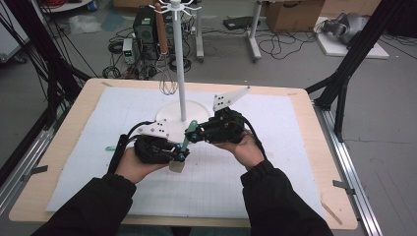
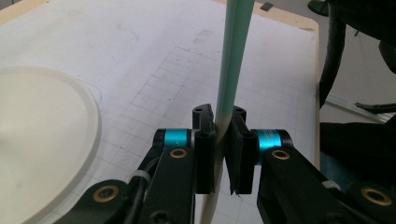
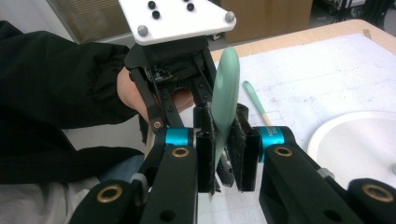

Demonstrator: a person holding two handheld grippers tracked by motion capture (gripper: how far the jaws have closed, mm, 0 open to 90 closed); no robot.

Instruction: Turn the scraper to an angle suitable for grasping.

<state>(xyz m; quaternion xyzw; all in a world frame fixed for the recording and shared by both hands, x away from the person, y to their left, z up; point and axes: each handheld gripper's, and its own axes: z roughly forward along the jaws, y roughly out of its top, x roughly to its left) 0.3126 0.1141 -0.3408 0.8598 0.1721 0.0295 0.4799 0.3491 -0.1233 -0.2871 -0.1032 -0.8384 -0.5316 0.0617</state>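
High view — we note sleeves (image 1: 93,206) nearest, left gripper (image 1: 180,156) and right gripper (image 1: 193,135) both on green spatula (image 1: 186,141) above mat (image 1: 295,147), before stand base (image 1: 169,117).

Left gripper view — jaws clenched on spatula handle (image 2: 232,70).

Right gripper view — jaws pinch spatula's green end (image 3: 225,100); second utensil (image 3: 256,103) lies on mat beyond.

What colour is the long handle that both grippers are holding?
The handle is pale mint green, fading to cream at one end; the left gripper view shows it best.
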